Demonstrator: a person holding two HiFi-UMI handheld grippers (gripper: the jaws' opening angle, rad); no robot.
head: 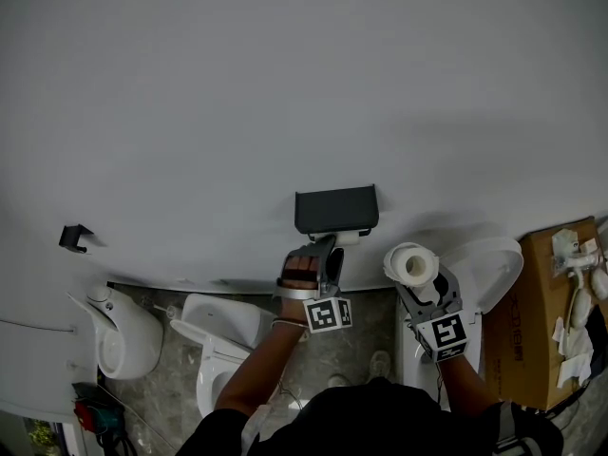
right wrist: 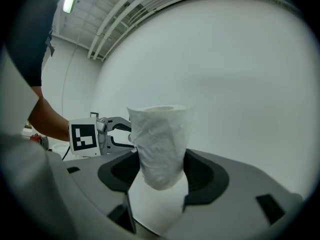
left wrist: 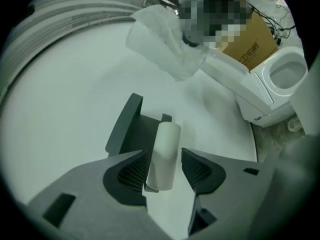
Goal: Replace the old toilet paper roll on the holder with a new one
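A black paper holder (head: 335,209) hangs on the white wall. A pale bare tube (left wrist: 165,149) sticks out from the holder (left wrist: 127,129). My left gripper (left wrist: 164,173) straddles this tube with its jaws open; a gap shows at the right pad (left wrist: 199,171). In the head view the left gripper (head: 328,248) sits just under the holder. My right gripper (right wrist: 160,173) is shut on a full white toilet paper roll (right wrist: 160,141), squeezing its lower end. That roll (head: 410,264) is held upright to the right of the holder, apart from it.
A white toilet (head: 489,269) and an open cardboard box (head: 546,302) stand at the right. Another toilet (head: 223,335) and a urinal (head: 123,335) are at lower left. A small black hook (head: 74,237) is on the wall at far left.
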